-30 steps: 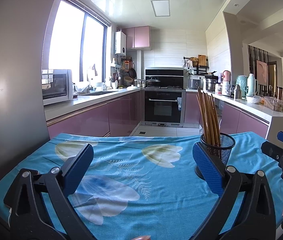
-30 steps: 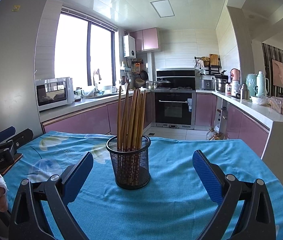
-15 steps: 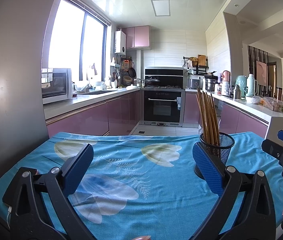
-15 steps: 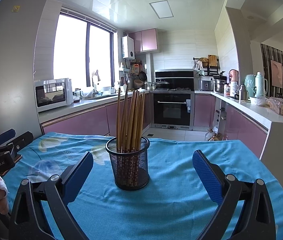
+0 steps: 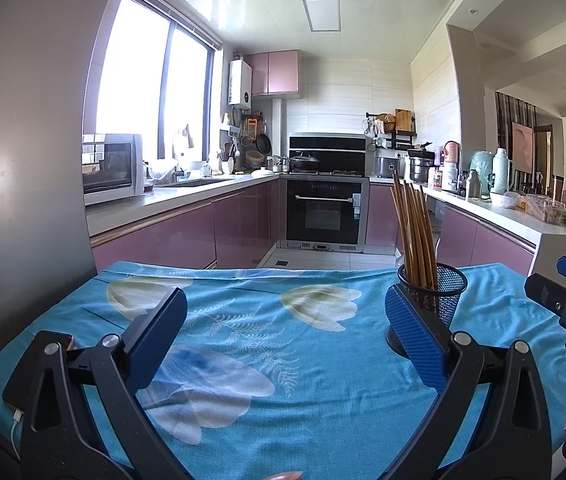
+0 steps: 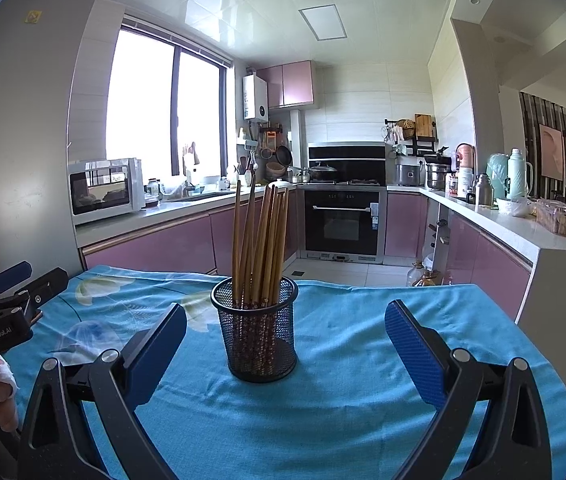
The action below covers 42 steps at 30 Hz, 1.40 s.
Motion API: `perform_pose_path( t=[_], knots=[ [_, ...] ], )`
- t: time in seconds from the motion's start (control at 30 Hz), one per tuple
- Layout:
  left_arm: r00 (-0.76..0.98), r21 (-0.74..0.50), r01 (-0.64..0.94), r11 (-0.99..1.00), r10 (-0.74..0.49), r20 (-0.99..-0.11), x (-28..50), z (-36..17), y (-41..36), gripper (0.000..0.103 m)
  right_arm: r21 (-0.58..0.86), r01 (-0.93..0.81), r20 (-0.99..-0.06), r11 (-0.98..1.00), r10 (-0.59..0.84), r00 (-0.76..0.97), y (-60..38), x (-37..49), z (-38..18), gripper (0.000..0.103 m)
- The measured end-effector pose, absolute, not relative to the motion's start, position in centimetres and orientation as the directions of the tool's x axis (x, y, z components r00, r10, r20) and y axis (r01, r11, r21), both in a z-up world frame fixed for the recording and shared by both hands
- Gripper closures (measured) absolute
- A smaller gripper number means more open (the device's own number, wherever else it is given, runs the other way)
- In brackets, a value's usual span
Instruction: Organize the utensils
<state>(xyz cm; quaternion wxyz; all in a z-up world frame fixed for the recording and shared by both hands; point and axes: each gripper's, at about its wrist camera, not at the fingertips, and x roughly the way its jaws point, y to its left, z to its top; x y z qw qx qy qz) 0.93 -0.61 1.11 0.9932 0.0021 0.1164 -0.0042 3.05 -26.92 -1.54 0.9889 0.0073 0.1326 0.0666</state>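
A black mesh holder (image 6: pixel 258 330) stands upright on the blue flowered tablecloth (image 6: pixel 343 400), with a bundle of wooden chopsticks (image 6: pixel 261 240) standing in it, their tips fanning a little above the rim. In the right wrist view the right gripper (image 6: pixel 283 350) is spread wide with nothing between its blue pads (image 6: pixel 415 354); the holder sits between the two fingers, slightly toward the left one at about 11 o'clock from the midpoint, and touches neither pad. The left gripper shows in that view at 9 o'clock (image 6: pixel 23 284), well apart from the holder. In the left wrist view the left gripper (image 5: pixel 283 340) is likewise released, wide and empty, over bare cloth (image 5: pixel 263 320); the holder (image 5: pixel 435 296) stands at about 2 o'clock, partly hidden behind the right-hand pad (image 5: pixel 415 344), with the chopsticks (image 5: pixel 413 232) leaning slightly to the left. Whether that pad touches the mesh cannot be told. The right gripper enters the same view at 3 o'clock (image 5: pixel 563 284). A phone (image 5: pixel 59 342) with a white cable lies on the cloth at the left gripper's 9 o'clock, mostly hidden behind the finger frame
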Motion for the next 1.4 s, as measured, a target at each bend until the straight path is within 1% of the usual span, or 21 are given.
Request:
perform_pose_path(
  t=[1.4],
  knots=[
    [0.971, -0.001, 0.007, 1.000, -0.007, -0.238, 0.66, 0.56, -0.90, 0.005, 0.027, -0.121, -0.258, 0.992, 0.124, 0.958, -27.06, 2.70, -1.05, 0.007]
  ],
)
